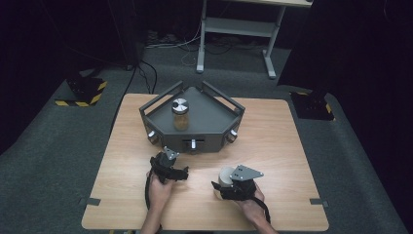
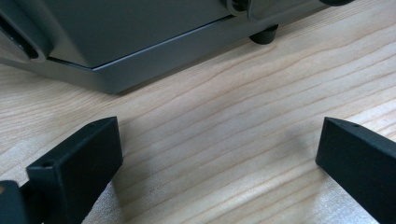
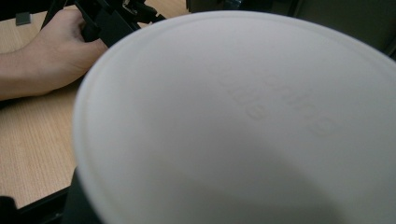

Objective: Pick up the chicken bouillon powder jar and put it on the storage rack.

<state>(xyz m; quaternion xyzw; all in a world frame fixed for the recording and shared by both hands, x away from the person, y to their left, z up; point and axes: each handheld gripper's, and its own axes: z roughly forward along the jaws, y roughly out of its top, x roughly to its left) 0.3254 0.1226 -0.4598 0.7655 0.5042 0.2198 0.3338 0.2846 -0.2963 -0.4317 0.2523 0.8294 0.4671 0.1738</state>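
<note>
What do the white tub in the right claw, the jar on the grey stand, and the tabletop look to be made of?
White tub: probably matte plastic, with faint embossed lettering on its lid. Jar: likely clear glass or plastic, as tan contents show through; its cap looks like shiny metal. Tabletop: light wood or wood-look laminate with visible grain.

Grey tray (image 1: 204, 127) — lidded jar (image 1: 180, 115) — wooden table (image 1: 272, 146).

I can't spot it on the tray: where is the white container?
In the high view the white container stands near the table's front edge, right of centre, clamped in the right gripper, apart from the grey tray.
</note>
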